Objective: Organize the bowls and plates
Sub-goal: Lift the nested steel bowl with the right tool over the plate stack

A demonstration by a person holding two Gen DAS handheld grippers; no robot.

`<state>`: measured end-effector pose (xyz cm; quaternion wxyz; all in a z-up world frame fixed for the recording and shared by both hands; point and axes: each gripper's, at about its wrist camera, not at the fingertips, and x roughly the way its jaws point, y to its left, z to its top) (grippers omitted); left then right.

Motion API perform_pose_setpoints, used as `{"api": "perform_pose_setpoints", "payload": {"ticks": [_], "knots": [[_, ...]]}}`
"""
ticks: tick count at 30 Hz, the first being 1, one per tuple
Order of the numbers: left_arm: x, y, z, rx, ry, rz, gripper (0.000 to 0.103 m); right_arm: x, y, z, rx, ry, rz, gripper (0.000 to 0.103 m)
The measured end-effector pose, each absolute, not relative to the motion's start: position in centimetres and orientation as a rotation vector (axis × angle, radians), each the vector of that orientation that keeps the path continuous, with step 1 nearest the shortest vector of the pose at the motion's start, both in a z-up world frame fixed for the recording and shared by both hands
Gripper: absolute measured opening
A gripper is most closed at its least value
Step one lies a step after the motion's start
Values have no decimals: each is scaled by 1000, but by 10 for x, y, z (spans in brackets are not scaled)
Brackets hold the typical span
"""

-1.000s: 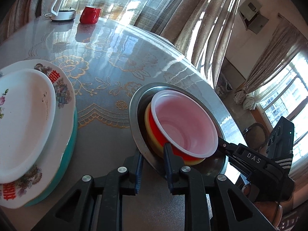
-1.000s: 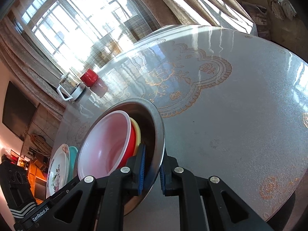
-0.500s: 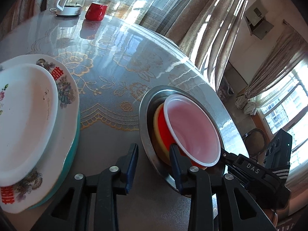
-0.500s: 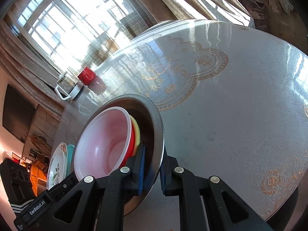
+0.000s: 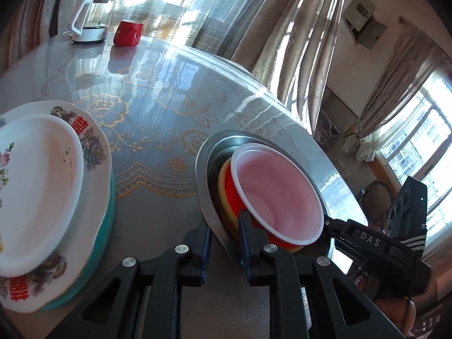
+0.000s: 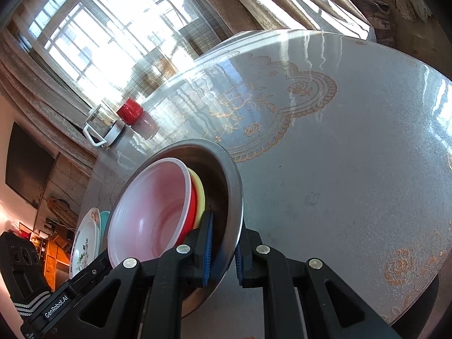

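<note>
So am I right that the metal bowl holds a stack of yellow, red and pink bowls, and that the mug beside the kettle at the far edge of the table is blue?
Not quite: the mug is red, as the left wrist view shows beside the kettle. The rest holds: the metal bowl contains nested yellow, red and pink bowls.
</note>
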<state>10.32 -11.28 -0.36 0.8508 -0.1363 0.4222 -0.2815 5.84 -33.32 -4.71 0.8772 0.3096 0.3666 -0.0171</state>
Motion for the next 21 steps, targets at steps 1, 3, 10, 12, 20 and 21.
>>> {"api": "perform_pose_setpoints", "payload": {"ticks": [1, 3, 10, 12, 20, 21], "knots": [[103, -112, -3, -292, 888, -595, 19, 58, -334, -46, 641, 762, -36, 13], [102, -110, -2, -305, 890, -598, 19, 56, -333, -42, 629, 752, -33, 13], [93, -97, 16, -313, 839, -593, 19, 51, -328, -25, 611, 718, -5, 13], [91, -92, 21, -317, 827, -588, 19, 51, -325, -20, 608, 710, 6, 13], [84, -68, 40, -345, 771, -551, 19, 57, -304, 3, 566, 685, 60, 13], [83, -65, 42, -347, 765, -544, 19, 58, -301, 6, 560, 683, 68, 13]]}}
